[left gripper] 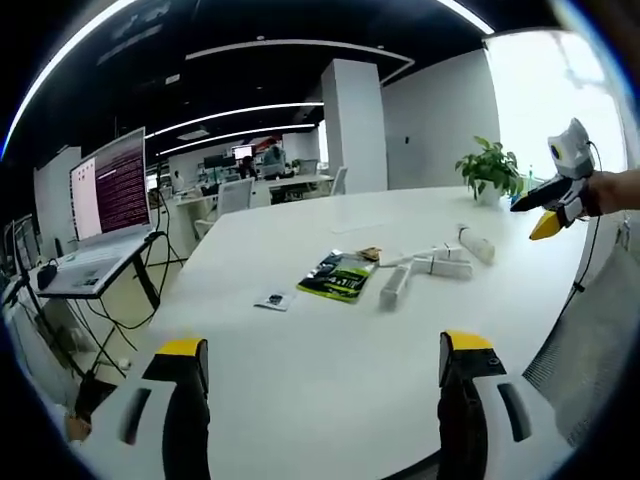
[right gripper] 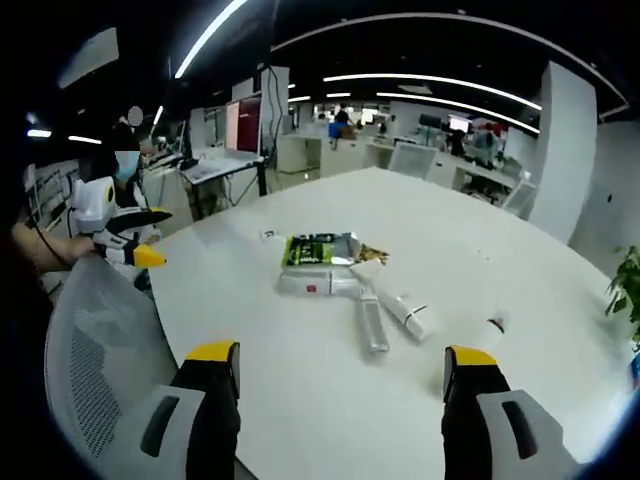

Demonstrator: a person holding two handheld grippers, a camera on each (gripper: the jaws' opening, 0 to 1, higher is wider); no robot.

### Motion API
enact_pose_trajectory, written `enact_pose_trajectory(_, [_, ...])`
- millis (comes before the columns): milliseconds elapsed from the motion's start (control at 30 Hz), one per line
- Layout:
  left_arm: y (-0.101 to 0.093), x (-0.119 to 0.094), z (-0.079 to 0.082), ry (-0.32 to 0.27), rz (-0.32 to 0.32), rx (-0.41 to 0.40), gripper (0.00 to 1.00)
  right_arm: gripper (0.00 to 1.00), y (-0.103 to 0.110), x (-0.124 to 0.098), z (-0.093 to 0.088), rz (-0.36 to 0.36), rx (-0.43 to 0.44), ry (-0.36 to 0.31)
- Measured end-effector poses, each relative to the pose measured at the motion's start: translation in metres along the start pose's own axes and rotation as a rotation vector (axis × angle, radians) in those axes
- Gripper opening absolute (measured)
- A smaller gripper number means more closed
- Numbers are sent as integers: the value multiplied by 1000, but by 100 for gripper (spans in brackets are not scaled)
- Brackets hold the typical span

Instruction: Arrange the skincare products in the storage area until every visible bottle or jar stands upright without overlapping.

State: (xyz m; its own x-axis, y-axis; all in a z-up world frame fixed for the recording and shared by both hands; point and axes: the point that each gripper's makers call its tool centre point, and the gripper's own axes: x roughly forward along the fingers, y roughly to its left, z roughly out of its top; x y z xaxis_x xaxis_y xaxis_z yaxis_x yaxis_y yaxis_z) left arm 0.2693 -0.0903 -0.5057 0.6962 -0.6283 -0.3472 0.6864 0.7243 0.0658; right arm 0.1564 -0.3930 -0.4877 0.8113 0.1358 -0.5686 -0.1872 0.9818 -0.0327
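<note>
We judge the task barely begun: both tools hang over the near edge of the white desk (left gripper: 330, 330), and nothing is gripped yet.

Going left to right in the left gripper view, a laptop (left gripper: 105, 205) sits on a stand well off the desk's left side. On the desk come a small dark packet (left gripper: 273, 299), a green pouch (left gripper: 340, 275), then the skincare tubes: one (left gripper: 395, 285) lying just right of the pouch, another (left gripper: 443, 266) beside it, and a third (left gripper: 475, 243) farther right. A potted plant (left gripper: 490, 170) stands at the far right.

The left tool (left gripper: 325, 375) has its jaws spread wide, empty. The right tool (right gripper: 340, 385) is likewise spread and empty.

In the right gripper view we count about four white tubes lying flat near the pouch (right gripper: 320, 250): (right gripper: 305, 284), (right gripper: 370, 320), (right gripper: 405, 312), and one apart at (right gripper: 492, 330); the exact count is uncertain where they crowd together.

Next, we would reach toward the nearest lying tube, close on it, and stand it upright clear of the others
</note>
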Motion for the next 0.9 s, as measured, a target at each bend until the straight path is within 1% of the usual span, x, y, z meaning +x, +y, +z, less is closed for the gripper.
enact_pose_trajectory(200, [-1, 0, -1, 3, -2, -2, 89, 87, -6, 3, 5, 1, -1, 9])
enact_pose_trajectory(267, [-1, 0, -2, 7, -3, 1, 89, 87, -5, 6, 7, 3, -5, 7])
enact_pose_trajectory(400, [-3, 0, -2, 10, -6, 3, 89, 87, -10, 9, 11, 5, -8, 9])
enact_pose_trajectory(533, [-5, 0, -4, 23, -13, 7, 89, 87, -10, 11, 12, 7, -7, 8])
enact_pose_trajectory(900, [-6, 0, -6, 38, -20, 11, 89, 86, -15, 15, 7, 8, 4, 26])
